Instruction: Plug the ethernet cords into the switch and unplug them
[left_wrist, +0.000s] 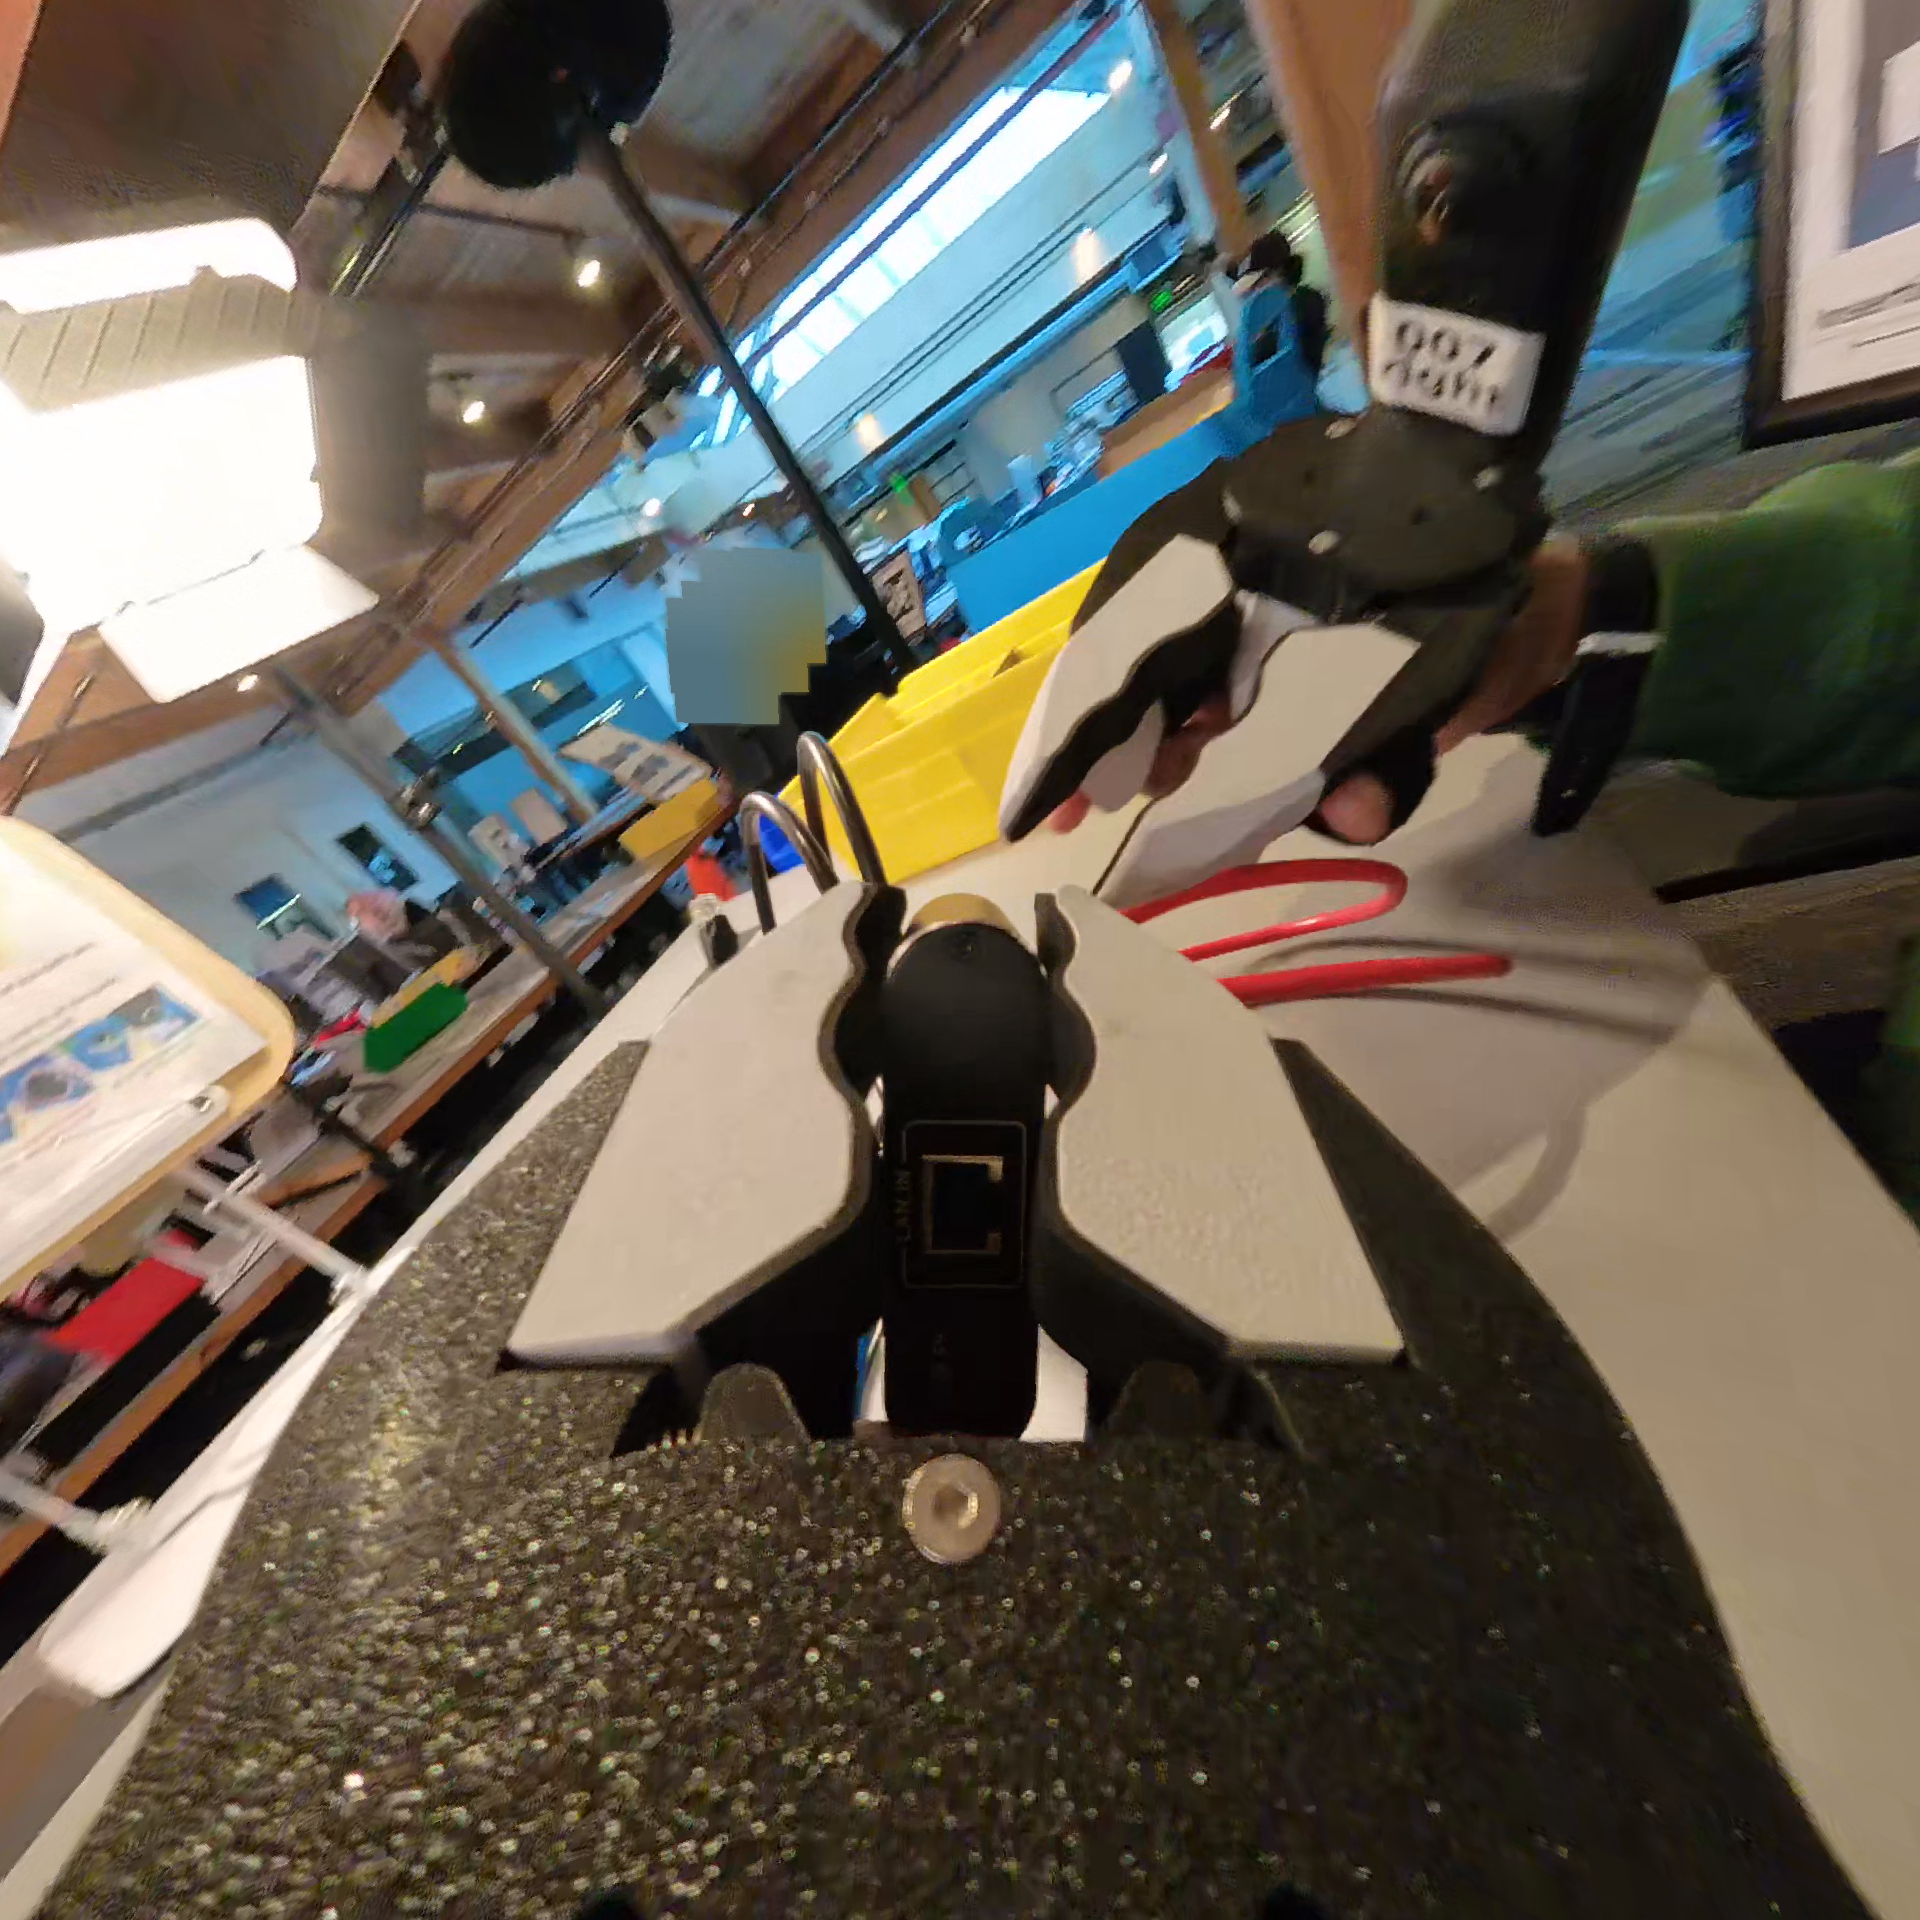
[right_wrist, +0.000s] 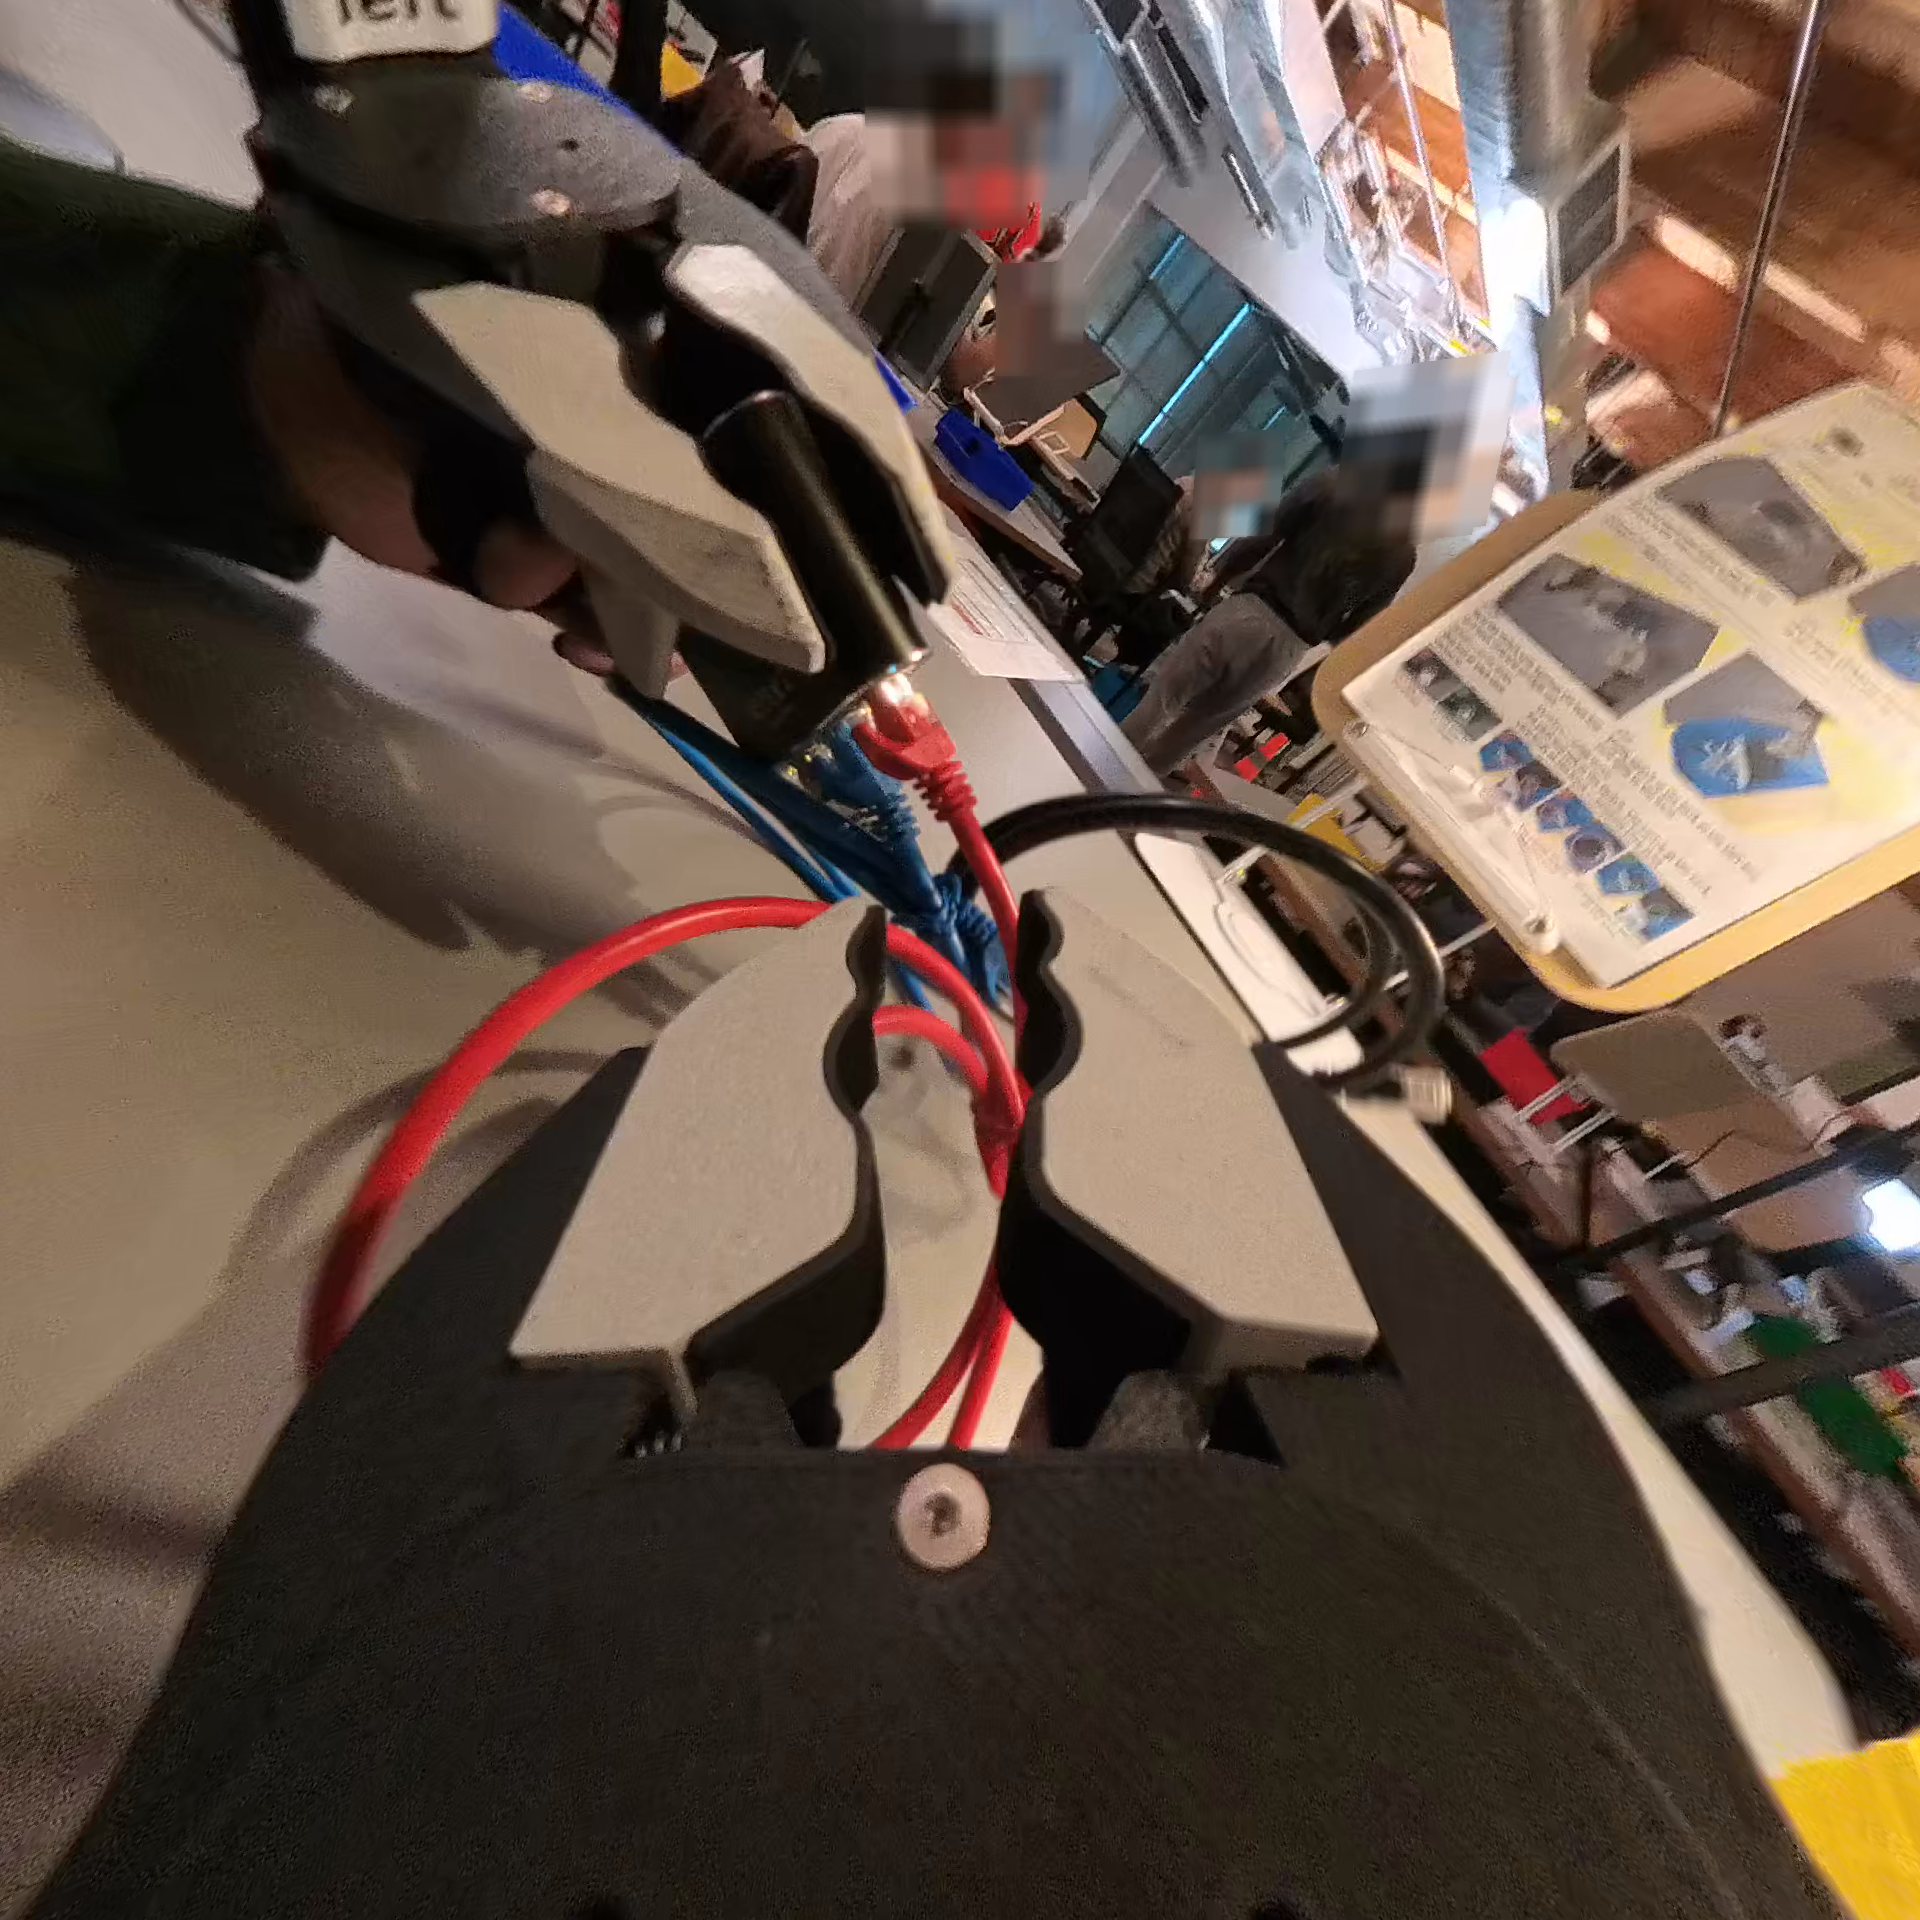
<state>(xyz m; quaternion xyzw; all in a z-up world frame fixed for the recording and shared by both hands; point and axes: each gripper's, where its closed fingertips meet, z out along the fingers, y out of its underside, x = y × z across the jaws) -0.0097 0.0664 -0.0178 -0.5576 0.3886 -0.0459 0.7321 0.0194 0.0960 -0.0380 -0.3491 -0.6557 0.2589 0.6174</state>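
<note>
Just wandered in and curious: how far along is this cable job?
Plugged in: the red cord and blue cords sit in the black switch. In hand: the left gripper clamps the switch; the right gripper is open over red cable. Left: unplugging.

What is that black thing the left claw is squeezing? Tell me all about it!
It is the switch, a slim black box with rounded ends, plastic by its look. The left claw is shut on it, gripping its two sides and holding it above the white table. One face shows a square port, empty. At the far end, in the right wrist view, a red cord and blue cords are plugged in.
</note>
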